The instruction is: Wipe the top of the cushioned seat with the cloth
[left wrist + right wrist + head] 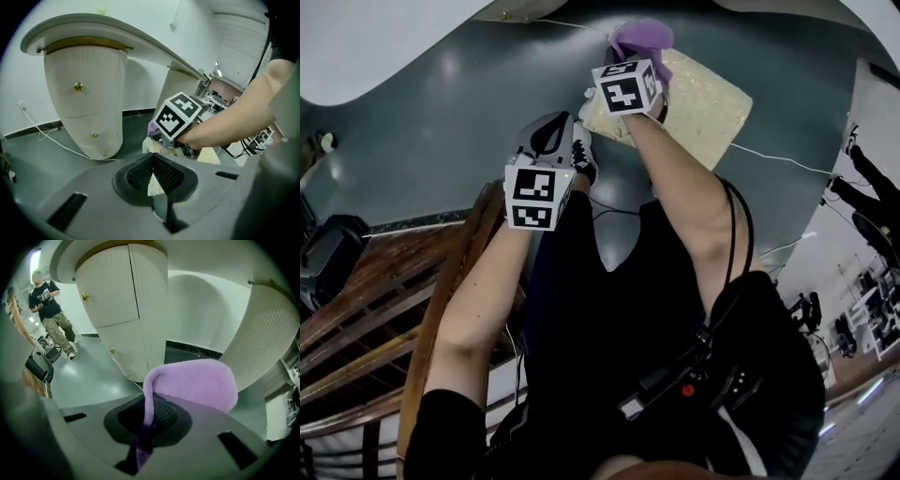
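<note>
The right gripper (144,423) has its jaws clamped on one edge of the purple cloth (197,379). The rest of the plush fabric flops over to one side, so a broad, soft face is free to meet the cushion rather than the hard jaws. Seen from the head, the cloth sits at the far corner of the cushioned seat (701,105), the corner farthest from the person. The arm is stretched across the pale cushion, which looks like a start at the far edge so that strokes can be drawn back over the top. Whether the cloth is already pressed onto the cushion or hangs just above it cannot be made out. The left gripper (153,168) has its jaws brought together with nothing between them. It hangs just beside the seat's near corner, off the cushion – apparently kept out of the wiping path while staying close enough to steady the seat if it slides. The seat lies low on the grey floor (441,122), not on any tabletop, which explains the steep downward reach. A white cable (780,161) trails past the side of the seat away from the left gripper, and a wooden bench (384,292) stands well apart from it, behind the left arm. Most of the cushion still looks uncovered by any stroke, so the wipe seems barely begun.
</note>
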A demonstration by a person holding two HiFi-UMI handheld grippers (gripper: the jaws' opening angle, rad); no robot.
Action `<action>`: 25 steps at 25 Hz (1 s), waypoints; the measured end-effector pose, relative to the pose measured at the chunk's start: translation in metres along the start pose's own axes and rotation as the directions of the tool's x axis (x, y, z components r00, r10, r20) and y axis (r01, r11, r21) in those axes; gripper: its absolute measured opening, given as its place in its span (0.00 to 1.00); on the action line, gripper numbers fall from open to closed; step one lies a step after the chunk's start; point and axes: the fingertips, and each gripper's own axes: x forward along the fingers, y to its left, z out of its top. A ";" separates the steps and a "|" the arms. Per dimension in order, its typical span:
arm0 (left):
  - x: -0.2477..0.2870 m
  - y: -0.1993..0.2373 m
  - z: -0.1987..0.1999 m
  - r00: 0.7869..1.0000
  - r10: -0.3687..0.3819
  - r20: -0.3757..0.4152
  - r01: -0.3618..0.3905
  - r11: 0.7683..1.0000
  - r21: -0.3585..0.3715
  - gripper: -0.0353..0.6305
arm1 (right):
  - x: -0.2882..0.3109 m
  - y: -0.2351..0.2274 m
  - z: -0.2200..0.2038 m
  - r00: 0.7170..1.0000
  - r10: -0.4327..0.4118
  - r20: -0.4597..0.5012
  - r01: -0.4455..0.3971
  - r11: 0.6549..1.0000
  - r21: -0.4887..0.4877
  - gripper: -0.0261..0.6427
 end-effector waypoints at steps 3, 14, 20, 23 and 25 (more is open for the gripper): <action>-0.003 -0.004 0.000 1.000 0.007 0.010 -0.007 1.000 -0.010 0.06 | 0.001 -0.002 0.001 1.000 0.020 -0.001 -0.020 0.999 0.040 0.07; 0.007 -0.035 0.009 0.999 0.030 0.015 -0.030 1.000 0.000 0.06 | -0.018 -0.027 -0.009 0.991 0.106 0.079 -0.119 0.977 0.178 0.07; 0.017 -0.065 0.013 0.999 0.034 0.006 -0.034 0.999 -0.002 0.06 | -0.035 -0.063 -0.031 0.988 0.116 0.106 -0.141 0.951 0.275 0.07; 0.024 -0.084 0.014 0.999 0.032 0.005 -0.032 0.999 0.000 0.06 | -0.040 -0.082 -0.047 0.987 0.122 0.108 -0.150 0.942 0.300 0.07; 0.029 -0.095 0.014 0.999 0.032 0.001 -0.032 0.999 0.003 0.06 | -0.044 -0.093 -0.057 0.986 0.126 0.110 -0.155 0.933 0.325 0.07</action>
